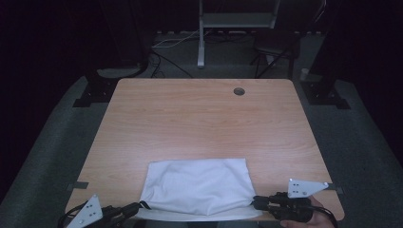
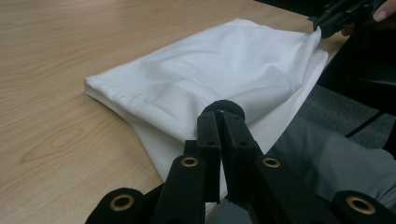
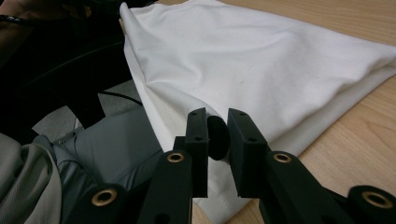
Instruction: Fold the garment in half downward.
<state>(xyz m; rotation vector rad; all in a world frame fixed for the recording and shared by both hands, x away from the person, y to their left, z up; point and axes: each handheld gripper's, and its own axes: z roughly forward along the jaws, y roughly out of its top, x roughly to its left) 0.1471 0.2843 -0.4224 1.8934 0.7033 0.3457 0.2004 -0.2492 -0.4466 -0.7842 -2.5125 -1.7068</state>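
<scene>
Because the white folded cloth point(image 1: 197, 185) lies at the near edge of the wooden table point(image 1: 199, 118) with its long axis running left to right, the fold must travel away from the person, toward the far edge of the table. The cloth's near hem overhangs the table edge, and each of its two near corners is taken by one gripper. The left gripper point(image 1: 138, 207) is clamped shut on the near left corner, with its jaws pressed together over the fabric in the left gripper view point(image 2: 223, 135). The right gripper point(image 1: 254, 202) is closed on the near right corner, with a fold of fabric pinched between its pads in the right gripper view point(image 3: 215, 135). Both grippers stand equally near the cloth, one at each end of the hem, so neither has an advantage; as a judgement, both should lift together and carry the hem forward evenly.
</scene>
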